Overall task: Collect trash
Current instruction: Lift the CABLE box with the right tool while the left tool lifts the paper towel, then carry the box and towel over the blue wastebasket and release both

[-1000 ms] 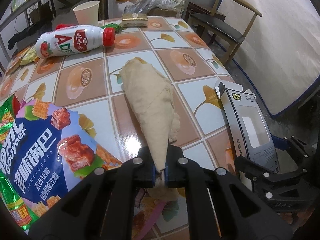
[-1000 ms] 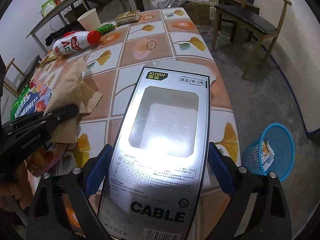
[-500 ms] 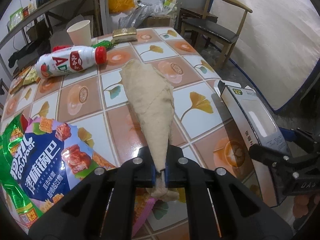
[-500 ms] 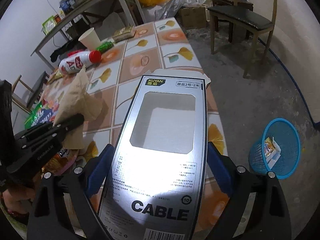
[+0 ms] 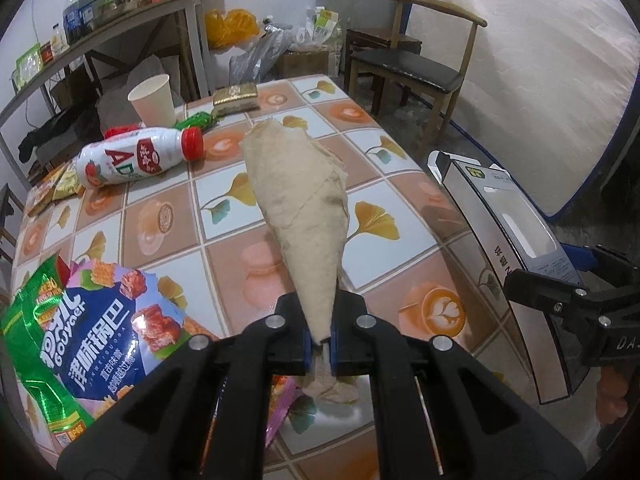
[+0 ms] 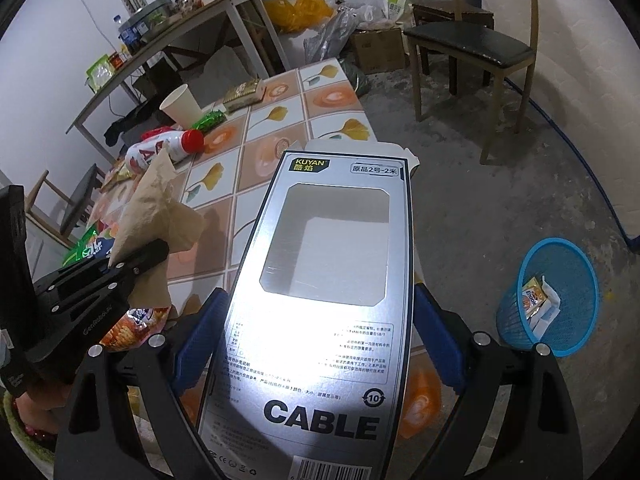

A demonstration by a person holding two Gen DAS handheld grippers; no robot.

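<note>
My left gripper (image 5: 319, 342) is shut on a crumpled brown paper napkin (image 5: 298, 208), held up off the patterned table (image 5: 160, 216). The same napkin (image 6: 154, 204) shows at the left of the right wrist view, pinched in the left gripper (image 6: 132, 266). My right gripper (image 6: 320, 328) is shut on a silver cable box (image 6: 320, 280) with a cut-out window, its blue pads pressing both long sides. That cable box (image 5: 508, 248) juts out past the table's right edge, with the right gripper (image 5: 576, 280) behind it. A blue mesh bin (image 6: 554, 292) stands on the floor at the right, holding some packaging.
On the table lie a blue-green snack bag (image 5: 80, 328), a white bottle with a red cap (image 5: 136, 156), a paper cup (image 5: 152, 98), a green wrapper (image 5: 196, 120) and a gold packet (image 5: 236, 94). A wooden chair (image 6: 480, 48) stands on the concrete floor beyond.
Both grippers have risen with their loads; the napkin and the cable box now hang higher over the table, and more of the room and the bin shows.
</note>
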